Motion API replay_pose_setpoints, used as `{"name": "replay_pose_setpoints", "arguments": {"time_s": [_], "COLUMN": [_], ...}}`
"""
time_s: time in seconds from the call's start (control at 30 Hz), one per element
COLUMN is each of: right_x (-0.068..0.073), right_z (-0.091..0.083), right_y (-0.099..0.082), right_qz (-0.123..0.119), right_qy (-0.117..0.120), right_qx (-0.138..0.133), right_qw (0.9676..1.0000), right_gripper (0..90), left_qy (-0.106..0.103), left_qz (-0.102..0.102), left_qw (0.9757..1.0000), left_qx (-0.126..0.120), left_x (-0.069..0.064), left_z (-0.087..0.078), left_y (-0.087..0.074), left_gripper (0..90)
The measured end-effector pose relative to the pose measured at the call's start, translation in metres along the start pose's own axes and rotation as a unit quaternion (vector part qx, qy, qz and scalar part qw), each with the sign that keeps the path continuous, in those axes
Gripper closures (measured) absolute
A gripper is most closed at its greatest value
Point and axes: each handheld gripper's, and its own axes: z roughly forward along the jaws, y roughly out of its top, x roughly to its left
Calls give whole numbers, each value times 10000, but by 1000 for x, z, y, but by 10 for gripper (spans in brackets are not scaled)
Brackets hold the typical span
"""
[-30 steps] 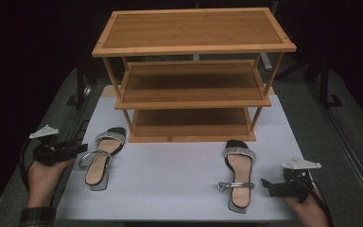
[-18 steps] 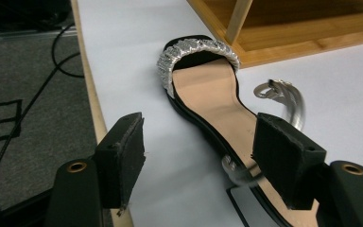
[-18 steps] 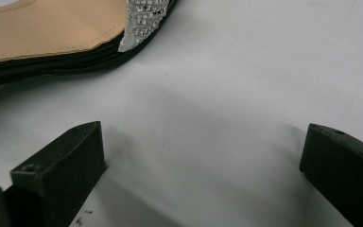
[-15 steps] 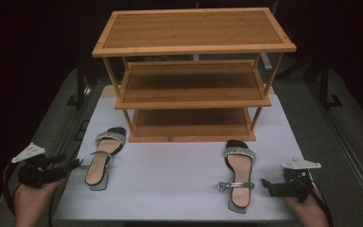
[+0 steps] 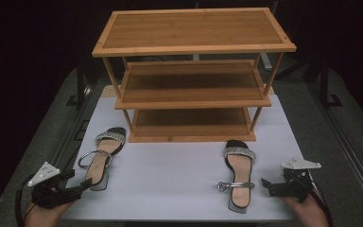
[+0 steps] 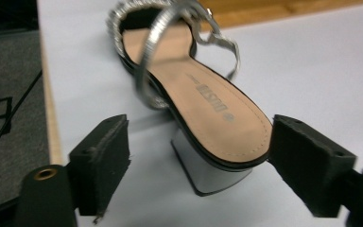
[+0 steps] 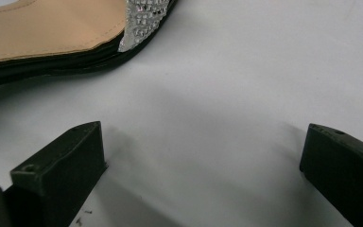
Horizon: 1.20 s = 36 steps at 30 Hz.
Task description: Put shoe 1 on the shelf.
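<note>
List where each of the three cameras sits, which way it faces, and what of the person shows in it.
High view: above the person's side, looking forward and down on the bamboo rack, both sandals, both hands and tongs.
Left gripper view: rides the left tongs, facing the left sandal heel-on; both open jaws show.
Right gripper view: rides the right tongs, facing the white mat beside the right sandal; jaws open.
Shared: high view also shows the left sandal and right sandal.

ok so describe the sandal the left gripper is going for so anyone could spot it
Start at the wooden shelf rack on the white mat. The sandal lies off its front left corner, heel toward the left gripper. Unlike the other sandal, its ankle strap stands in a closed loop.
</note>
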Motion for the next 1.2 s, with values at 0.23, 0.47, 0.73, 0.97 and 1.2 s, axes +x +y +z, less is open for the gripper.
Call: {"name": "replay_pose_setpoints", "arguments": {"time_s": [0.23, 0.47, 0.73, 0.97, 1.2], "right_x": [0, 0, 0, 0, 0], "right_z": [0, 0, 0, 0, 0], "right_y": [0, 0, 0, 0, 0], "right_qz": [0, 3, 3, 4, 4], "right_qy": [0, -3, -2, -3, -2], "right_qx": [-1, 2, 2, 1, 3], "right_qw": [10000, 10000, 10000, 10000, 10000], "right_gripper": [0, 0, 0, 0, 0], "left_qy": [22, 330, 579, 605, 601], "left_qz": [98, 168, 215, 165, 7], "left_qw": [9997, 9986, 9966, 9964, 9972], "left_qx": [210, 367, 541, 564, 450], "left_x": [-9, -16, -16, -8, 8], "left_z": [23, 42, 59, 53, 46], "left_y": [-1, 5, 11, 12, 8], "left_gripper": [134, 132, 136, 187, 304]}}
